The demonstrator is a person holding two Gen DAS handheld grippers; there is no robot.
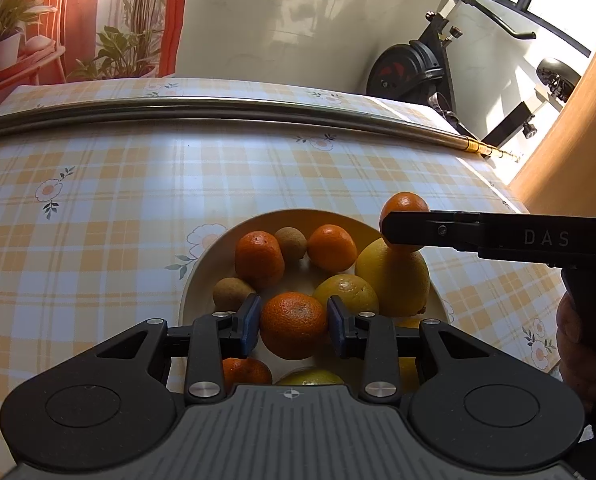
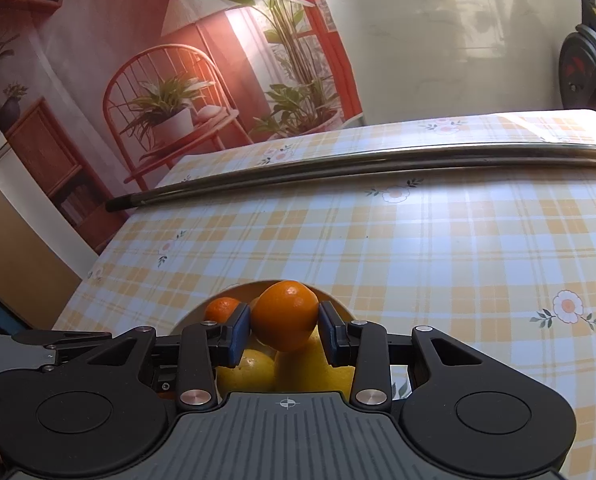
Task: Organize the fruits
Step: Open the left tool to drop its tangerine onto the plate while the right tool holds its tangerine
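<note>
Two grippers work over one checked, flower-printed tablecloth (image 1: 138, 200), with a metal rod (image 1: 226, 110) lying across it toward the far edge. Near the front edge sits a cream bowl (image 1: 202, 276) heaped with citrus: a big yellow grapefruit-like fruit (image 1: 397, 280), a lemon (image 1: 345, 292), several mandarins and two small brown fruits, one (image 1: 230, 292) by the left rim. The left gripper (image 1: 294, 326) is clenched on a mandarin (image 1: 294, 324) just above the pile. The right gripper (image 2: 285, 330) clamps another mandarin (image 2: 285, 314) over the bowl's right side. Likely trouble: both tools crowd the same bowl, so one could knock the other, and round, glossy skin could slip from the pads and send fruit rolling off the table.
</note>
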